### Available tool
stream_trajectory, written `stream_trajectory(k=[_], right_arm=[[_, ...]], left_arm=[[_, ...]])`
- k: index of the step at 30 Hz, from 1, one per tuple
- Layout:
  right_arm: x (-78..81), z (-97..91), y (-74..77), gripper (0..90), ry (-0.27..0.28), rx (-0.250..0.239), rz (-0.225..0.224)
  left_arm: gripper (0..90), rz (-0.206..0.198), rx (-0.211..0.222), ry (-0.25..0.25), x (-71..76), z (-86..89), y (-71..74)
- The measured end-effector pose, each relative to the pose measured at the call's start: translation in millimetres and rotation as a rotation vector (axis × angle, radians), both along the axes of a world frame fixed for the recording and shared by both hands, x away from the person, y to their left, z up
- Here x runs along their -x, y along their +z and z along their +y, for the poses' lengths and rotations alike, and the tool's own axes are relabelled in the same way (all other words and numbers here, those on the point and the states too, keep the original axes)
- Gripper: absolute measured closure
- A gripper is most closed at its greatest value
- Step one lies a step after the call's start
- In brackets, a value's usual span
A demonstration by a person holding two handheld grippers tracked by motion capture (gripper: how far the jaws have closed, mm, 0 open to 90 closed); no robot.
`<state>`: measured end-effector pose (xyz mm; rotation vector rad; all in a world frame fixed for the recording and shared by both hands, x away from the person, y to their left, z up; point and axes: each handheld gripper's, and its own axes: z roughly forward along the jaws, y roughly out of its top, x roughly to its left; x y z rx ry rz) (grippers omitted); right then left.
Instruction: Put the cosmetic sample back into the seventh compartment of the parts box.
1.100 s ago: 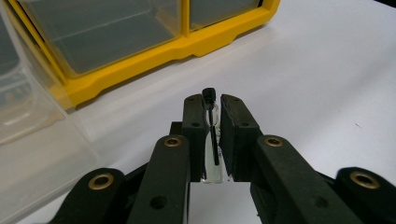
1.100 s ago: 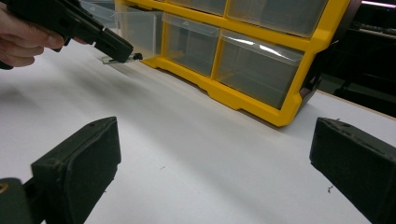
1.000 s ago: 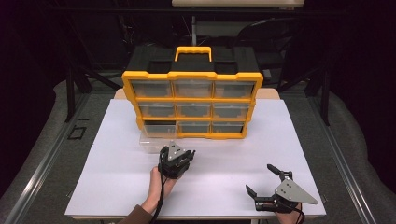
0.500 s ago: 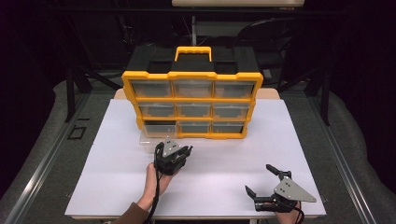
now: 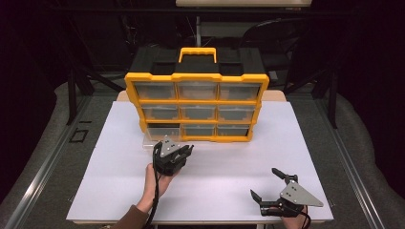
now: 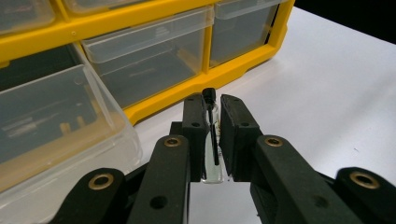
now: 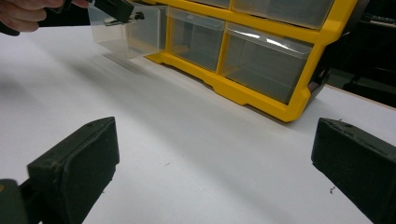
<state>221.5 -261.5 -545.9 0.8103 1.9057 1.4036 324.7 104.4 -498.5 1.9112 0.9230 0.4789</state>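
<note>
The left tongs (image 6: 212, 135) pinch a small vial (image 6: 213, 140). The right tongs (image 7: 210, 172) are wide open, holding nothing. Go slow, tip it into the open drawer (image 6: 56, 140) at left.

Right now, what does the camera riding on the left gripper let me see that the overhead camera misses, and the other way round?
The left gripper view alone reveals what is held: a small clear vial with a black cap, pinched between the left gripper jaws.

The high view alone takes in the whole yellow organizer, its top handle, and the right gripper resting with jaws wide apart.

Both share the pulled-out clear drawer at the organizer's lower left and the white table.
</note>
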Motion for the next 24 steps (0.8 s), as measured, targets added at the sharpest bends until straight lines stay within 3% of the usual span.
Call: stream_trajectory(k=[24], right_arm=[[-0.6,-0.2,-0.1,0.3,-0.003,0.007,-0.001]], left_arm=[[80.6,-0.030,0.026,0.030,-4.6,15.2,12.0]])
